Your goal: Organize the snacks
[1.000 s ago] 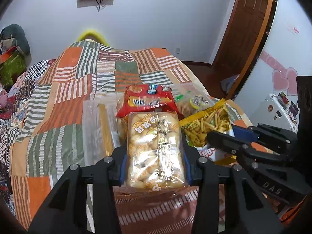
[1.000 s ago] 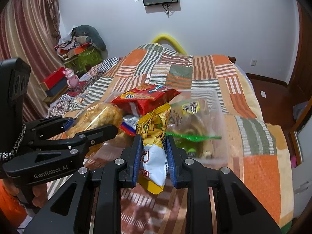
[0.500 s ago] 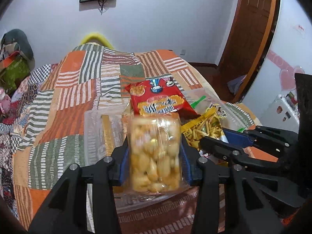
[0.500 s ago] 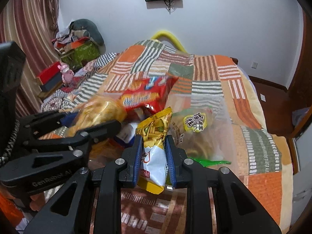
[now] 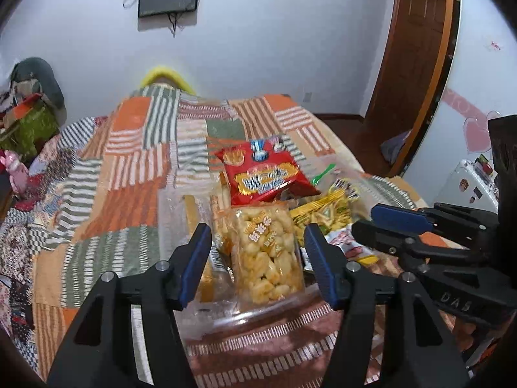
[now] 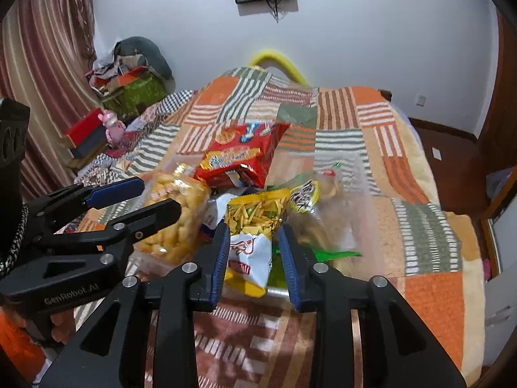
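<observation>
Two grippers hang over a heap of snacks on the patchwork quilt point(image 5: 129, 148), and both have their jaws spread. The left gripper point(image 5: 258, 258) frames the clear bag of puffed yellow snacks point(image 5: 268, 255): the bag stands between the blue pads with a gap showing on each side, touching neither. The right gripper point(image 6: 255, 262) frames the yellow-and-white bag of fries-shaped sticks point(image 6: 252, 236); the bag's lower white part lies between the pads, close to the left one and apart from the right one, and whether it touches the left pad cannot be told. Taking the red snack bag point(image 5: 265, 171) as the landmark, the puffed-snack bag sits just in front of it, the stick bag in front and to its right, and a clear bag with a green scoop point(image 6: 323, 194) lies to its right.
</observation>
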A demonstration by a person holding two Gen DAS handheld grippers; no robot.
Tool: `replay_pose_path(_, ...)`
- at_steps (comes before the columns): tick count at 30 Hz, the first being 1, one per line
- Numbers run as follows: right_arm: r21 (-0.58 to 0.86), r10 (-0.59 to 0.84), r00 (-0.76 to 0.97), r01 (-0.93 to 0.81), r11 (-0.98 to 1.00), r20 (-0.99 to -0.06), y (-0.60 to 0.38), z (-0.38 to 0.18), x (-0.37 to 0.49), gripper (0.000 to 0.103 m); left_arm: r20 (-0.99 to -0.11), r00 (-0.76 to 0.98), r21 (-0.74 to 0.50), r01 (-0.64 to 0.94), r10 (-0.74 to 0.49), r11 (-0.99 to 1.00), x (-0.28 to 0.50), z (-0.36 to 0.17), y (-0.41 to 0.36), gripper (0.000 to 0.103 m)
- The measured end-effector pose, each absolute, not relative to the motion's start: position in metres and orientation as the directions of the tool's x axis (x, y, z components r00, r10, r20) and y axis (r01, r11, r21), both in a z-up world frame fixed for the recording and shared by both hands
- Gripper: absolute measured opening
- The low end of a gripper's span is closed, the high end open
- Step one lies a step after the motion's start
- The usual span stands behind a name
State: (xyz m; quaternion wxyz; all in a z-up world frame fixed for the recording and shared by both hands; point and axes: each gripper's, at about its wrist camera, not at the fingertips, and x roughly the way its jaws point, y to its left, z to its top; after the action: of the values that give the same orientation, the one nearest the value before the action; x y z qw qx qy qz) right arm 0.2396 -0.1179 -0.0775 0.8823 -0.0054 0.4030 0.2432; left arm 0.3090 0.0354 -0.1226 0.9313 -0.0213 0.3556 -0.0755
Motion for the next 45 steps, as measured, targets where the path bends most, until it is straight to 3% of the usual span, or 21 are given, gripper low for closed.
replay_pose_path(10,0.179,0.454,0.683,-0.436,0.882,-0.573,-0.144,-0.001,0.186,0.03,-0.467,0.877,-0.047,0.105,-0.115,0.993,0.219,-0.031,0.036,0.06)
replay_pose_path(18,0.149,0.466,0.784,-0.446,0.883,-0.41,-0.159,0.061,0.113,0.036,-0.329,0.942,-0.018,0.072,-0.074,0.997,0.144,0.023,0.026,0.071)
replay_pose_path(25,0.105,0.444,0.841,-0.434,0.895,-0.309,-0.163,0.082,0.063,0.059,-0.26,0.964,-0.038,0.041,-0.05,0.998,0.089,0.042,0.021,0.084)
replay_pose_path(30,0.074,0.415,0.866,-0.411,0.909,-0.279,-0.162,0.082,0.052,0.08,-0.238,0.97,-0.061,0.024,-0.038,0.998,0.068,0.041,0.02,0.102)
replay_pose_path(35,0.07,0.39,0.882,-0.386,0.92,-0.263,-0.161,0.081,0.049,0.1,-0.224,0.975,-0.051,0.007,-0.018,0.999,0.057,0.039,0.019,0.103)
replay_pose_path(45,0.054,0.366,0.893,-0.365,0.929,-0.26,-0.166,0.077,0.034,0.103,-0.221,0.975,-0.047,-0.005,-0.006,0.999,0.049,0.031,0.017,0.103)
